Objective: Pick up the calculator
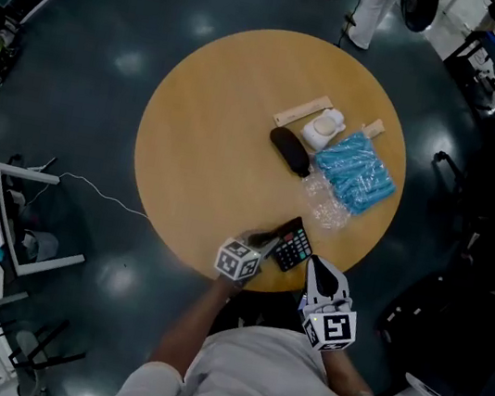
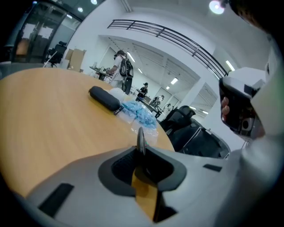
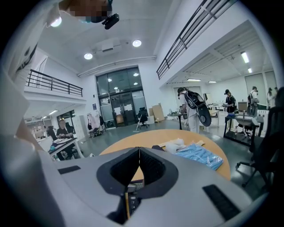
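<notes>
The black calculator (image 1: 294,244) is at the front edge of the round wooden table (image 1: 206,167), tilted. My left gripper (image 1: 269,241) reaches it from the left and is shut on its left edge. In the left gripper view the calculator (image 2: 140,141) shows edge-on as a thin dark plate between the jaws of the left gripper (image 2: 141,146). My right gripper (image 1: 315,265) hovers just right of the calculator, apart from it, with its jaws together and nothing in them. In the right gripper view the keys of the calculator (image 3: 129,191) show below the right gripper (image 3: 139,153).
A black case (image 1: 290,150), a white object (image 1: 323,128), a blue packet (image 1: 355,171), crumpled clear plastic (image 1: 325,203) and a wooden strip (image 1: 302,110) lie at the table's far right. Black chairs (image 1: 449,339) stand to the right. People stand at desks far off.
</notes>
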Tool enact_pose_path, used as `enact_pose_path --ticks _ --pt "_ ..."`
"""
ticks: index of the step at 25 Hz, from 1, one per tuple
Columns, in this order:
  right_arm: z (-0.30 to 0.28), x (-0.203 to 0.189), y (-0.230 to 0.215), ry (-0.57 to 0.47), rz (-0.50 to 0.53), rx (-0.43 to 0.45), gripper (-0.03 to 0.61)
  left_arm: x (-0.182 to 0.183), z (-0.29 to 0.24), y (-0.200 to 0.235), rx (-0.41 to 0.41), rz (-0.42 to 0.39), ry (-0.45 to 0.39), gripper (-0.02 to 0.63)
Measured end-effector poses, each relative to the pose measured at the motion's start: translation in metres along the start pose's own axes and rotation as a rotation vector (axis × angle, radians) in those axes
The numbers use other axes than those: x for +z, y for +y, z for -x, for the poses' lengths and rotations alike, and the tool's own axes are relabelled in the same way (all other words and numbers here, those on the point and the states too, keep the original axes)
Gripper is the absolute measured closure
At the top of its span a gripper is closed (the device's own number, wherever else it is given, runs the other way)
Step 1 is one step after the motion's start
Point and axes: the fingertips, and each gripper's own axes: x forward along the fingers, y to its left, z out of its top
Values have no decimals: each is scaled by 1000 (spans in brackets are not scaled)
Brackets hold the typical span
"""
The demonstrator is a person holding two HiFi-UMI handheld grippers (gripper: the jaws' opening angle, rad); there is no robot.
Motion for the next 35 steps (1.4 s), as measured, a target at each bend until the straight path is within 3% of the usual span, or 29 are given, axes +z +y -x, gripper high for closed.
enact_pose_path --ticks 7,14,19,25,35 --pt "1 -1 8 -6 30 1 563 14 64 -17 252 -115 -101 557" --pt "8 8 23 -41 47 -2 563 16 149 -27 422 -153 -162 557" --pt "16 12 32 -61 56 -5 563 51 231 -61 526 -221 -328 557" --pt "23 22 36 -89 72 -18 563 94 274 -97 535 -237 -478 557" --pt "33 24 35 -101 93 -35 563 104 270 -115 521 -262 -504 557"
